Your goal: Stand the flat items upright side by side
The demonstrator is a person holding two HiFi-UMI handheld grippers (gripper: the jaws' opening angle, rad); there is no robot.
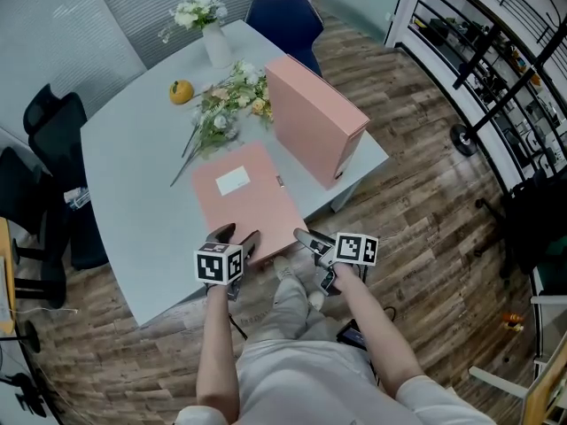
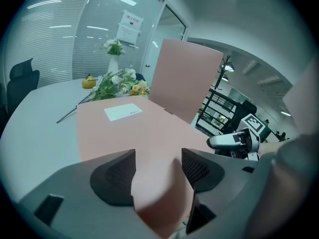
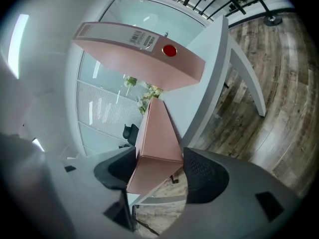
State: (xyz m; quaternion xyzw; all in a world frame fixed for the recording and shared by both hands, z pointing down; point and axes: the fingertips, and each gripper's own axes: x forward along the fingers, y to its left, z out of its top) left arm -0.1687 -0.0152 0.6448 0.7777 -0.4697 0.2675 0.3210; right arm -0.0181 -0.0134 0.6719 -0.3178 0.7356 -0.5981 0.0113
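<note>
A pink box file [image 1: 248,193] with a white label lies flat at the near edge of the white table [image 1: 133,166]. Its near corner juts past the edge. A second pink box file [image 1: 310,118] stands upright just behind it, to the right. My left gripper [image 1: 241,237] is shut on the flat file's near-left part, and pink card fills the gap between its pads [image 2: 158,168]. My right gripper [image 1: 306,237] holds the near-right corner [image 3: 159,133], with a pad on each face of the file's thickness [image 3: 159,168]. The upright file [image 3: 144,59] shows its red-dotted spine beyond.
Loose flowers [image 1: 226,104], a white vase [image 1: 215,42] and an orange fruit [image 1: 181,91] lie behind the files. A blue chair [image 1: 283,20] stands at the far side, black chairs [image 1: 49,122] at the left. Black racks [image 1: 496,51] line the right, on a wood floor.
</note>
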